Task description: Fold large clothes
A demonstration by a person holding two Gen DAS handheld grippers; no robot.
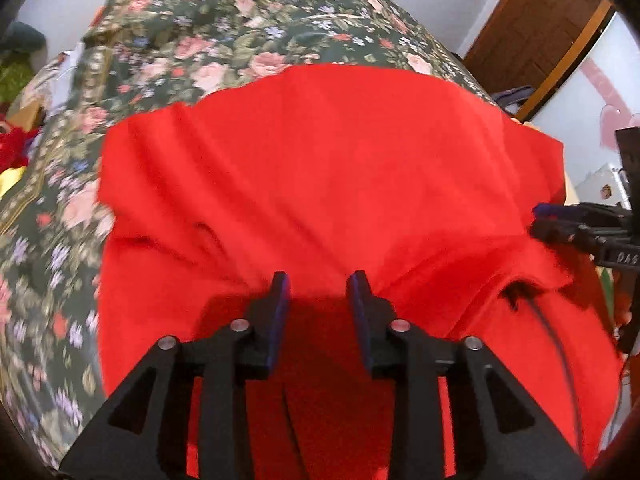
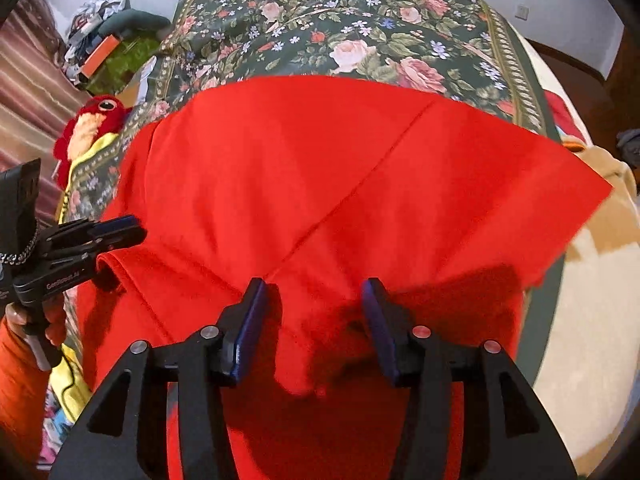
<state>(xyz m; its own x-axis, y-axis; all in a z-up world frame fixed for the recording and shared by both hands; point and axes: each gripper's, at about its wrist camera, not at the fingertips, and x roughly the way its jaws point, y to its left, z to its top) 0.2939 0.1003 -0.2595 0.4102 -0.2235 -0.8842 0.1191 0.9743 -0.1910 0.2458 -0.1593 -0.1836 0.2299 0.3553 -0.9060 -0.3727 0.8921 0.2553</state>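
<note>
A large red garment (image 1: 320,160) lies spread over the floral bedspread (image 1: 220,32), its far edge folded straight across. In the left wrist view my left gripper (image 1: 319,280) points down at the near bunched edge, jaws apart, with cloth under the gap and no pad pressing on it. In the right wrist view my right gripper (image 2: 314,284) stands open wider over the red garment (image 2: 320,160); a loose fold sits between its fingers, touching neither pad. Each gripper shows in the other's view: the right gripper (image 1: 560,224) at the right edge, the left gripper (image 2: 116,228) at the left.
The floral bedspread (image 2: 340,20) stretches beyond the garment. A red plush toy (image 2: 92,120) and a pile of clutter (image 2: 104,40) lie to the left. A beige blanket (image 2: 592,280) lies on the right. A brown door (image 1: 532,20) stands at the far right. A hand (image 2: 52,320) holds the left gripper.
</note>
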